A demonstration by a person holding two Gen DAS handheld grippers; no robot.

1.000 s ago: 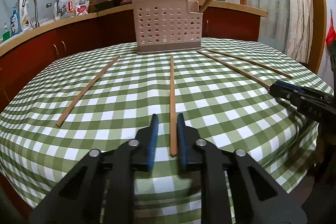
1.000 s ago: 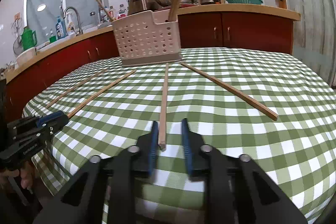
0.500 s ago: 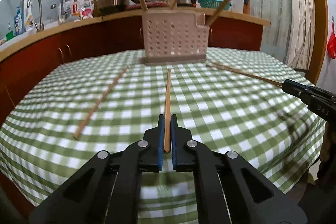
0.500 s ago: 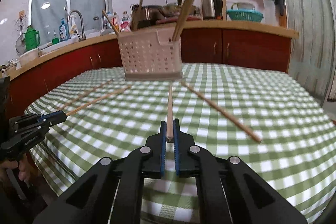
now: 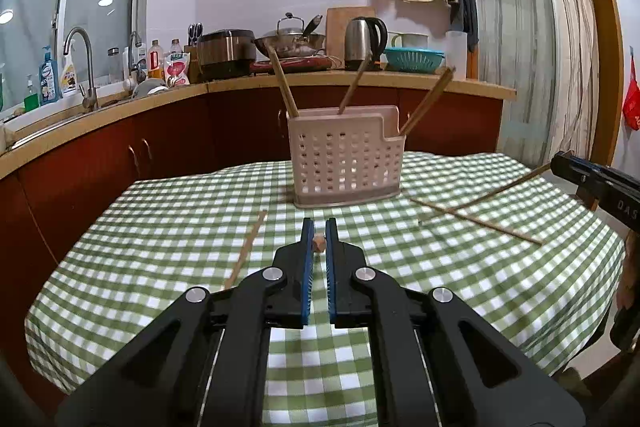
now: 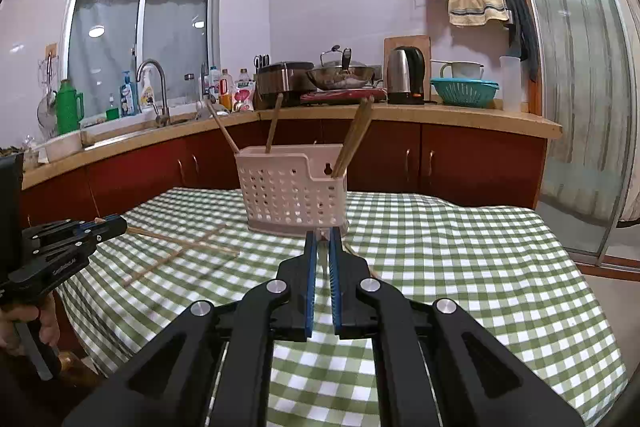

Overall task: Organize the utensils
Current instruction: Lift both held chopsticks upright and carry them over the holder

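Mostly foreshortened, each gripped chopstick point(image 5: 319, 242) shows only its end.

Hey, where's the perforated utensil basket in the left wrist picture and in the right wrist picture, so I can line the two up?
Left wrist view: the utensil basket stands at centre, on the far part of the checked table, just above the left gripper.
Right wrist view: the basket sits slightly left of centre, right behind the right gripper.
Shared landmark: the steel kettle on the counter behind.
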